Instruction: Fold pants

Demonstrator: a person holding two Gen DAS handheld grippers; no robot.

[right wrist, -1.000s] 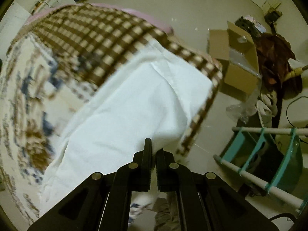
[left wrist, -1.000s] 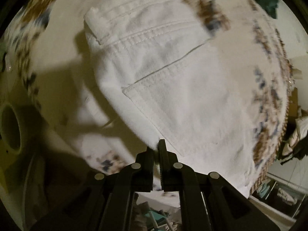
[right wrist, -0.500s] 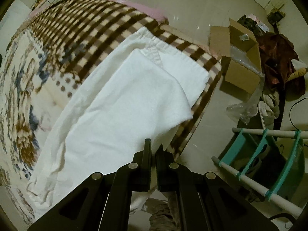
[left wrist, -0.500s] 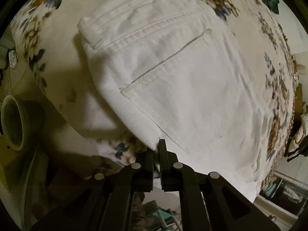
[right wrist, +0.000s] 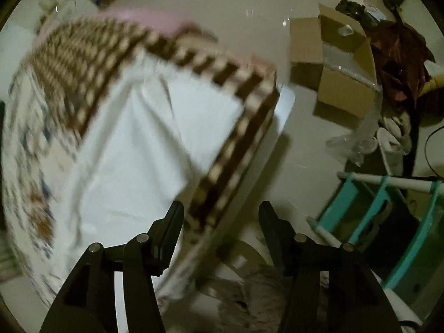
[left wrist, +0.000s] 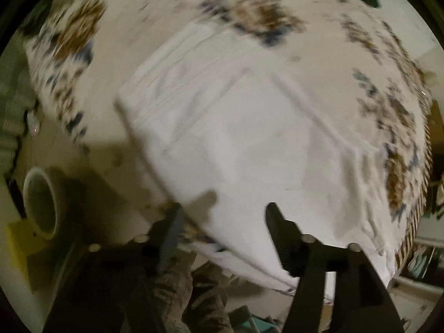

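Note:
White pants point(left wrist: 249, 138) lie folded lengthwise on a floral blanket point(left wrist: 263, 22), waistband at the upper left of the left wrist view. The leg end of the pants point(right wrist: 144, 149) lies by the brown checked border point(right wrist: 233, 172) at the bed's corner in the right wrist view. My left gripper point(left wrist: 222, 216) is open and empty just above the near edge of the pants. My right gripper point(right wrist: 220, 213) is open and empty over the bed's corner edge. Both views are blurred by motion.
A pale round tub point(left wrist: 41, 208) stands on the floor at the left. A cardboard box point(right wrist: 333, 69), dark red clothes point(right wrist: 396, 55) and a teal-and-white rack point(right wrist: 388, 216) stand on the floor right of the bed. Cloth point(right wrist: 258, 299) lies below the grippers.
Both grippers were shut on the pants' near edge and have opened, letting the fabric drop onto the bed. Both have pulled back a little; the views are now blurred.

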